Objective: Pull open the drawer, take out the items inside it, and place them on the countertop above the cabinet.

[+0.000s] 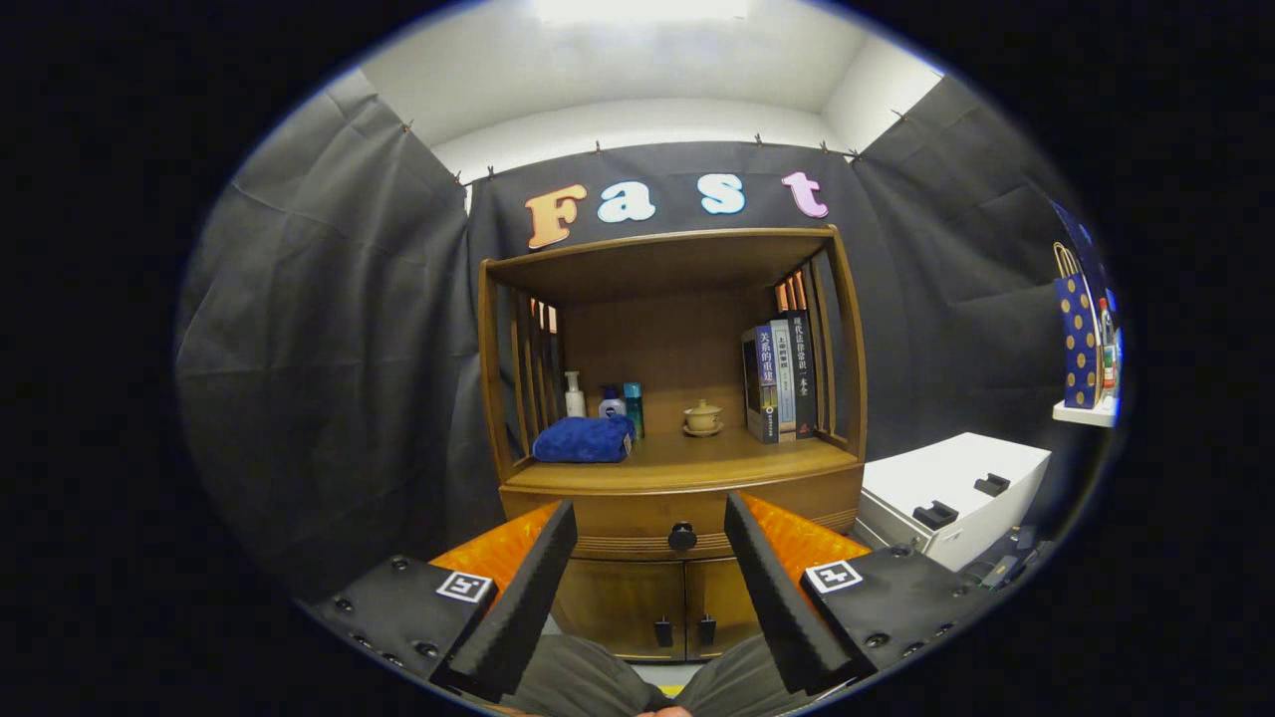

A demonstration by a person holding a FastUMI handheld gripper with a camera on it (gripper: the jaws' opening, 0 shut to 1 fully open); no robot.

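Facing the cabinet (677, 468) at the centre of the frame, the tongs (652, 533) are hovering spread wide with nothing between the fingers but air. The drawer (637, 518) is sitting shut just under the worktop (687, 463), its dark knob (682, 537) showing in the gap between the fingertips, well beyond them. On the worktop a blue towel (584, 439) is lying at left, bottles (605, 400) behind it, a cup (702, 416) at middle, books (779, 382) standing at right. A white box (951, 493) is sitting at lower right.
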